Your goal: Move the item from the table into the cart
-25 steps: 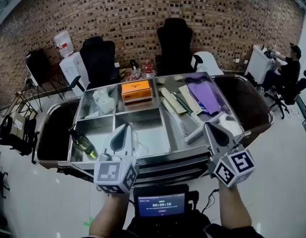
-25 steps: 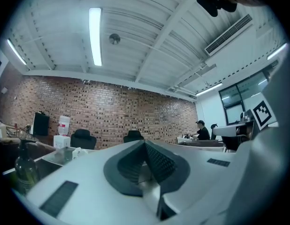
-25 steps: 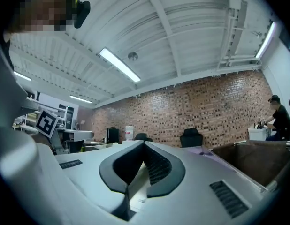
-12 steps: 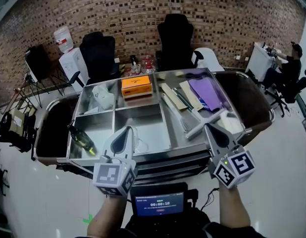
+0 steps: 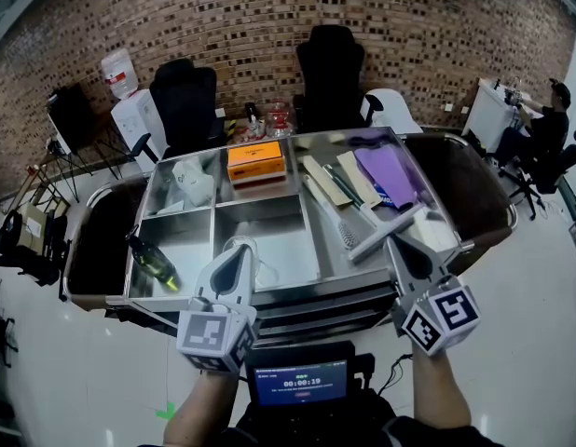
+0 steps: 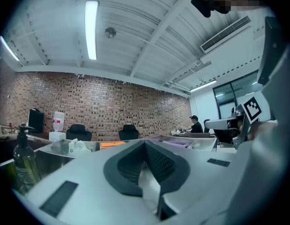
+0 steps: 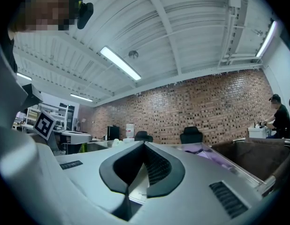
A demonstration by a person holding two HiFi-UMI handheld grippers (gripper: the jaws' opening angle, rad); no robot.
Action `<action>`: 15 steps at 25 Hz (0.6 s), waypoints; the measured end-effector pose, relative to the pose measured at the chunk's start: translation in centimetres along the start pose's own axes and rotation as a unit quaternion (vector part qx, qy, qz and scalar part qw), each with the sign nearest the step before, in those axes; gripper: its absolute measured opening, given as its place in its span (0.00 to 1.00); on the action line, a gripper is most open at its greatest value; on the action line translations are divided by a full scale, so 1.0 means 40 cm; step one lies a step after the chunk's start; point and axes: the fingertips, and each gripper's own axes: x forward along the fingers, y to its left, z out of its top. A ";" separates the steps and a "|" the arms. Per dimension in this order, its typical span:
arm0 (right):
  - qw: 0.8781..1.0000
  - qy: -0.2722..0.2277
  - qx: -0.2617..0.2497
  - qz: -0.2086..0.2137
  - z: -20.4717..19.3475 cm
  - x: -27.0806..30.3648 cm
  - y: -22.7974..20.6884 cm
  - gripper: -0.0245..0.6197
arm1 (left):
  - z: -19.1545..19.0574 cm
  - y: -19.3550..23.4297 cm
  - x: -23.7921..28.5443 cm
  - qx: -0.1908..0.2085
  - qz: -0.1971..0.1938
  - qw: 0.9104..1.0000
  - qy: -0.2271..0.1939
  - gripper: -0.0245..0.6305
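Only the head view shows the task's thing: a small white looped item (image 5: 257, 257), lying in the middle front compartment of the compartmented stainless-steel cart (image 5: 269, 298). The tip of the left gripper (image 5: 238, 248) is seen right at it; whether it is touched or merely overlapped cannot be told from above. The right gripper (image 5: 394, 243) is held well apart from it, over the cart's right front edge.

From above, a dark bottle with a green neck (image 5: 155, 266) is noted in the left front compartment. An orange box (image 5: 256, 164) and a crumpled white bag (image 5: 195, 182) are in the rear compartments, and a purple cloth (image 5: 389, 177) is on the right section.

Left gripper view: the jaws are pressed together with nothing recognisable pinched. The sight line runs level over the rim, so the white item is not shown. Bottle, bag and box are seen side-on, and a seated person (image 6: 195, 124) far off.

Right gripper view: the jaws are likewise closed on nothing, with the purple cloth seen beyond them.
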 end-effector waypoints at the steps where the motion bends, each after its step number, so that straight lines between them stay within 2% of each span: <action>1: 1.000 0.000 0.000 0.000 -0.001 -0.001 -0.001 0.06 | 0.001 -0.005 0.001 -0.001 -0.002 1.000 -0.002 0.04; 15: 1.000 -0.001 0.001 0.000 -0.008 0.004 -0.003 0.06 | -0.020 -0.010 0.007 -0.008 -0.004 1.000 0.004 0.04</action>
